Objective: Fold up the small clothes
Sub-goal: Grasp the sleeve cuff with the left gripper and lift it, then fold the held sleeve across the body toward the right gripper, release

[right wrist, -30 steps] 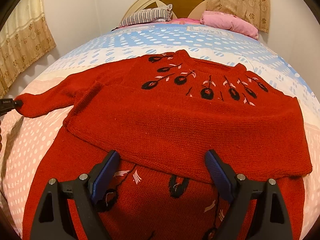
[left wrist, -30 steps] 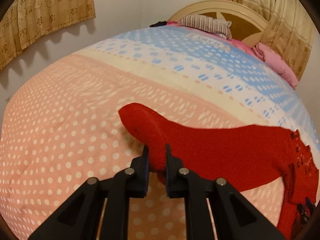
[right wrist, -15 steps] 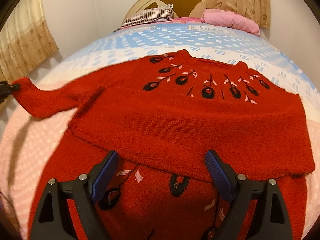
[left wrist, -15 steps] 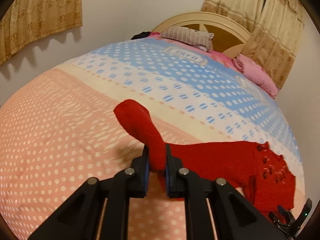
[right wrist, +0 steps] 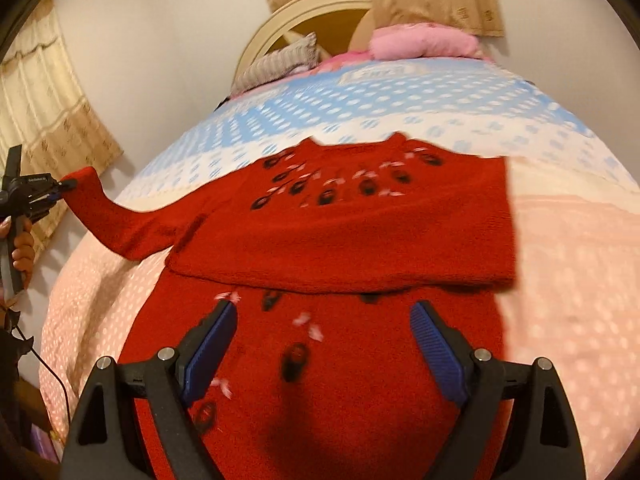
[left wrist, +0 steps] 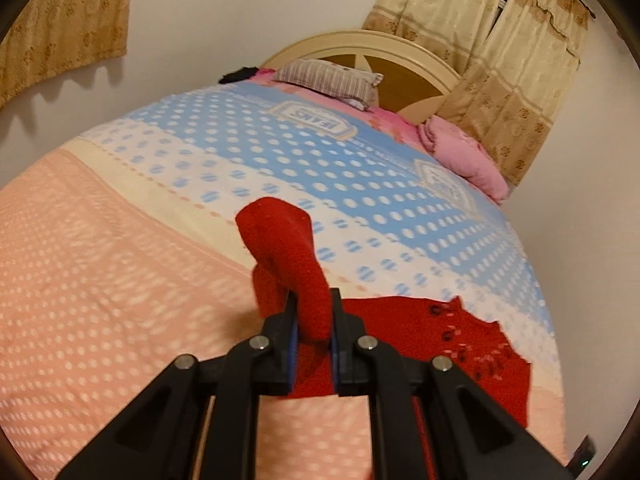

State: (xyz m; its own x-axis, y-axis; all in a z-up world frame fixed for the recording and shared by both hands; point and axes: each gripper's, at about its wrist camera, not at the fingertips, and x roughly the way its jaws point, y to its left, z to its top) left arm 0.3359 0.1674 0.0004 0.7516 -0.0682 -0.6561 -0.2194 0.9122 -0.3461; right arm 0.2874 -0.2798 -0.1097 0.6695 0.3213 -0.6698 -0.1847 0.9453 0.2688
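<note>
A red knitted sweater [right wrist: 360, 224] with black and pink flower motifs lies on the bed, its lower part folded up over the chest. Its left sleeve [right wrist: 108, 216] is lifted off the bedspread. My left gripper [left wrist: 312, 320] is shut on that sleeve's cuff [left wrist: 288, 248], which sticks up past the fingertips; in the right wrist view the same left gripper [right wrist: 60, 188] shows at the far left, held by a hand. My right gripper [right wrist: 324, 320] hangs open over the sweater's near part, nothing between its blue pads [right wrist: 212, 344].
The bedspread [left wrist: 100, 260] is pink with white dots near me and blue and white farther off. A striped pillow [left wrist: 332, 78] and a pink pillow [left wrist: 468, 152] lie by the headboard [left wrist: 384, 48]. Curtains hang on both sides. A cable [right wrist: 52, 376] trails at the left.
My left gripper has lifted the sleeve higher and carried it toward the sweater's body. My right gripper has swung over the sweater, which now sits further left in its view; it stays open.
</note>
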